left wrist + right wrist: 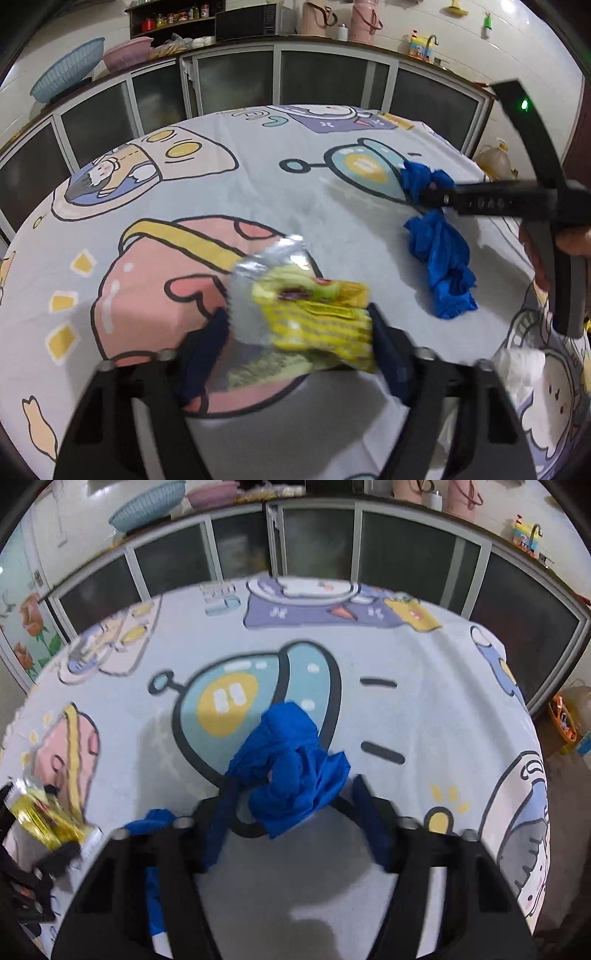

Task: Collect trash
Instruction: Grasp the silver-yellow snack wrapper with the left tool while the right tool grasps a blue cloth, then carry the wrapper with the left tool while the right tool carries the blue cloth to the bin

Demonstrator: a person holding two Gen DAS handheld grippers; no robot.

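A yellow and silver snack wrapper (314, 314) sits between the fingers of my left gripper (297, 321), whose pads press on both its sides just above the cartoon tablecloth (258, 177). The right wrist view shows the same wrapper (44, 819) at its left edge. A crumpled blue plastic bag (288, 771) is bunched between the fingers of my right gripper (291, 797), which is shut on it. Seen from the left wrist, the blue bag (439, 251) trails down onto the cloth from the right gripper (432, 195) at the table's right side.
A crumpled white tissue (524, 373) lies near the right front edge of the table. Behind the table runs a counter with glass-door cupboards (236, 77), basins (66, 70) and flasks. A jug (495, 158) and an orange basket (561, 720) stand on the floor at the right.
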